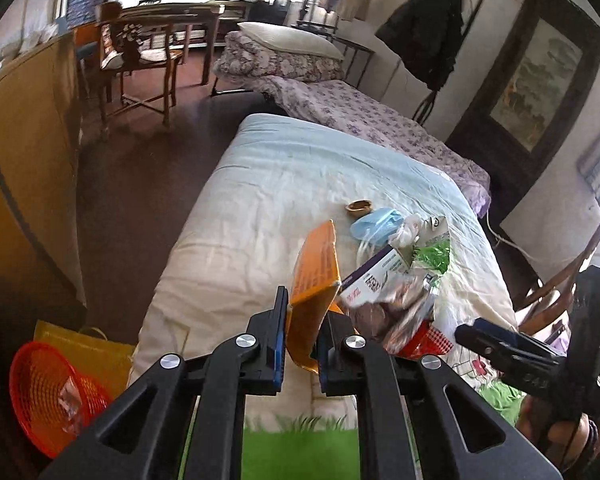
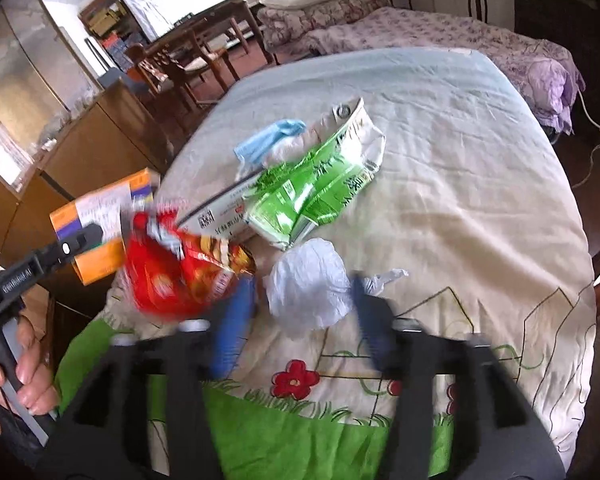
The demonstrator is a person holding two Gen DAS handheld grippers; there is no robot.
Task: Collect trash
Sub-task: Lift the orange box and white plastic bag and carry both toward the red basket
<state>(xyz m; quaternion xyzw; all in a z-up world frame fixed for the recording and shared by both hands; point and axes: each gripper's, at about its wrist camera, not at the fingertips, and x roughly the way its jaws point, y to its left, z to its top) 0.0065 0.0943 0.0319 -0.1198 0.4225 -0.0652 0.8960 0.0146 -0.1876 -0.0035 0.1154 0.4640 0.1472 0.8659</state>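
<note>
Your left gripper [image 1: 303, 334] points steeply down, jaws clamped on the orange box [image 1: 314, 276], held clear of the bed [image 1: 236, 216] near its left edge. Your right gripper [image 2: 300, 316] tilts down too, jaws wide, crumpled white bag [image 2: 308, 284] between them, pads not pressing. Red snack bag [image 2: 172, 272] and green wrapper [image 2: 312, 188] lie mid-bed. Orange basket [image 1: 48, 396] sits on the floor off the near-left corner.

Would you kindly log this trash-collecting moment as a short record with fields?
left gripper: shut on flat orange cardboard box
right gripper: open, around crumpled white plastic bag, not pressing it
left on bed quilt: red snack wrapper, green foil packet, blue face mask
bin: red mesh basket on floor beside bed
</note>
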